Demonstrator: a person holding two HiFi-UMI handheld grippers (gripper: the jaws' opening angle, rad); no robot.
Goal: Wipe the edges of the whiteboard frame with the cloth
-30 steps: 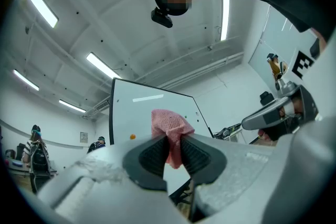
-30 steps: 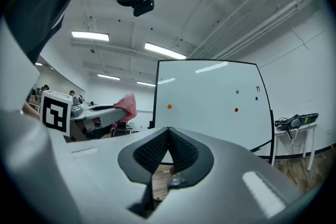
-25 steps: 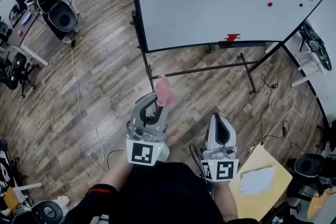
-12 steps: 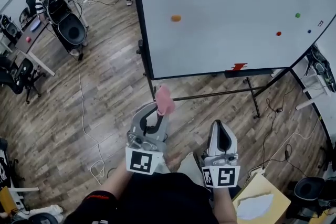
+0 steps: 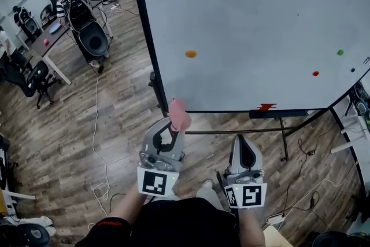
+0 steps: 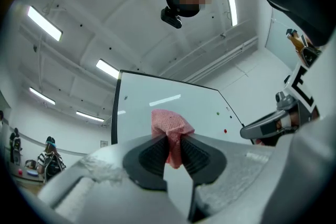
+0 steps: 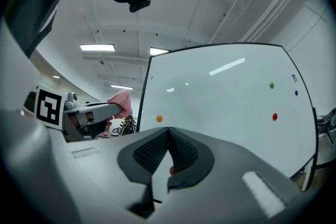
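At 12 o'clock before us, the whiteboard frame (image 5: pixel 145 37) waits unwiped, our left gripper (image 5: pixel 174 124) pinching the pink cloth (image 5: pixel 180 111) by a thin fold, right gripper (image 5: pixel 243 146) jaws together and empty; we reckon rubbing could tug it free.

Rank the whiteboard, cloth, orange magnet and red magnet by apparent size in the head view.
1. whiteboard, by far the largest.
2. cloth, though it is nearer the camera than the board, which inflates it.
3. orange magnet.
4. red magnet, a smaller dot than the orange one.
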